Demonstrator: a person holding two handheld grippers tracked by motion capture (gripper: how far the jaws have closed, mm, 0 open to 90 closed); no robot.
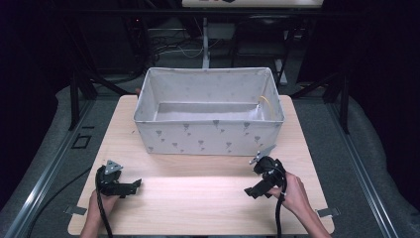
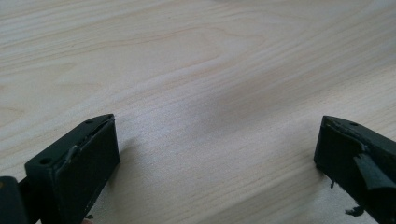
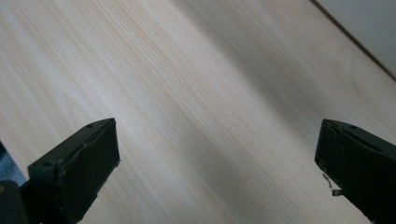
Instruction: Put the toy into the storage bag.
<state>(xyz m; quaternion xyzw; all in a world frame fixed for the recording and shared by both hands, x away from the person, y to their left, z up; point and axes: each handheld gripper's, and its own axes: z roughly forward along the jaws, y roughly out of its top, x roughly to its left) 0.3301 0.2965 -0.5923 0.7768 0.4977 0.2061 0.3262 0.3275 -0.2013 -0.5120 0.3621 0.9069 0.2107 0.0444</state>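
Both tongs, left (image 1: pixel 132 185) and right (image 1: pixel 251 191), rest wide open and empty at the lower frame on the bare bench (image 1: pixel 198 198). A fabric bin (image 1: pixel 208 136) stands centre frame, seemingly empty but for a pale loop at its right wall. No step looks begun; the next move likely calls for reaching toward the bin.

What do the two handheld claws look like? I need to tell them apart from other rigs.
Both the left claw and right claw are black, each topped by a grey three-cornered plate and trailing a black cable. Their jaws are blocky black slabs. The forearms are bare, no sleeves.
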